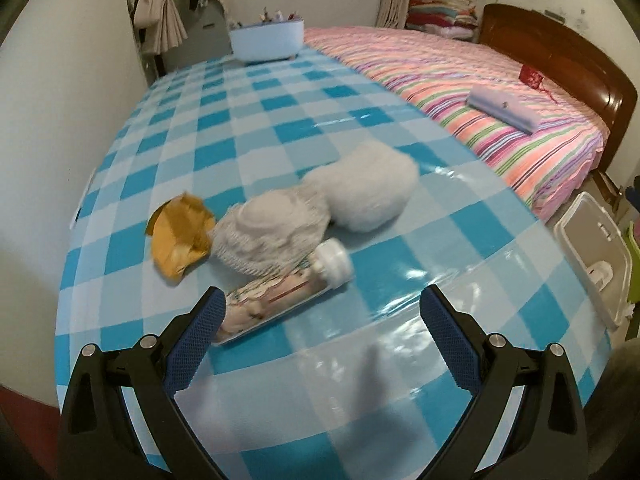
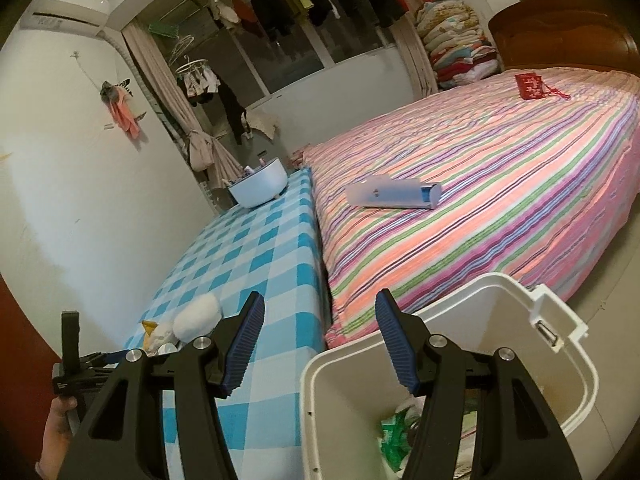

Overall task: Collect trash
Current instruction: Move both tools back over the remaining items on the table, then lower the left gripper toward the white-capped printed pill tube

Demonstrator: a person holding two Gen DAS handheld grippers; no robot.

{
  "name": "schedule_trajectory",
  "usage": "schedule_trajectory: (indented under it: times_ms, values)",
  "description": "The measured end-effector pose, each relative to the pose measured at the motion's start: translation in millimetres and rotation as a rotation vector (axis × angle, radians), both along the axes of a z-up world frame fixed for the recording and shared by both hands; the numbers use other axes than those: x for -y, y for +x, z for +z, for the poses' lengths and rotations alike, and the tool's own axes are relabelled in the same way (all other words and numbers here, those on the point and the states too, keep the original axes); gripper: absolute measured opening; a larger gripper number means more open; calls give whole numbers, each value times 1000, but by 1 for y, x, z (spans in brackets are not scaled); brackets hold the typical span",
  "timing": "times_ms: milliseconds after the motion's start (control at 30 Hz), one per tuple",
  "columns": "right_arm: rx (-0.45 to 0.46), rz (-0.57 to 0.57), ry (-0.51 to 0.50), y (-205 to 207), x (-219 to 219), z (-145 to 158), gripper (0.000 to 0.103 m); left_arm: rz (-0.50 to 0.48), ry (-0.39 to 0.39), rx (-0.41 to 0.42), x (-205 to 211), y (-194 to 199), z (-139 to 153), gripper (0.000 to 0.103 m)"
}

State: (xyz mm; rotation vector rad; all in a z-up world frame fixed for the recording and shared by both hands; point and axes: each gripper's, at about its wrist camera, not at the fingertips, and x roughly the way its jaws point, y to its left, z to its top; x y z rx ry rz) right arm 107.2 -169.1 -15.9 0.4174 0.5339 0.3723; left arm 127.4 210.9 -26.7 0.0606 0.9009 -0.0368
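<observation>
A blue-checked tablecloth [image 1: 280,92] covers the table; at its far end stands a pale blue tub [image 1: 267,41]. Beside the table lies a bed with a striped sheet [image 2: 500,184] — on it a lilac box [image 2: 394,194] and a red pouch [image 2: 530,85]

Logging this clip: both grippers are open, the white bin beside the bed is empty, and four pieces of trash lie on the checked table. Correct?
Not quite: the white bin is not empty. The right wrist view shows green wrappers inside. The rest holds.

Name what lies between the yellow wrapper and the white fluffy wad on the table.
In the left wrist view, a white mesh bundle lies between the yellow wrapper and the fluffy wad.
</observation>
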Motion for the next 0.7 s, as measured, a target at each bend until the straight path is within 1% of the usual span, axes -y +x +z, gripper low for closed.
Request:
schedule_trajectory:
  times_ms: [167, 367, 700]
  values:
    - [-2, 29, -3, 1, -13, -1, 56, 8, 5, -29, -9, 2, -5, 96]
    - [-5, 58, -4, 3, -25, -2, 56, -2, 5, -42, -8, 5, -4, 96]
    - [-17, 91, -2, 7, -42, -4, 56, -15, 19, -68, -12, 11, -13, 96]
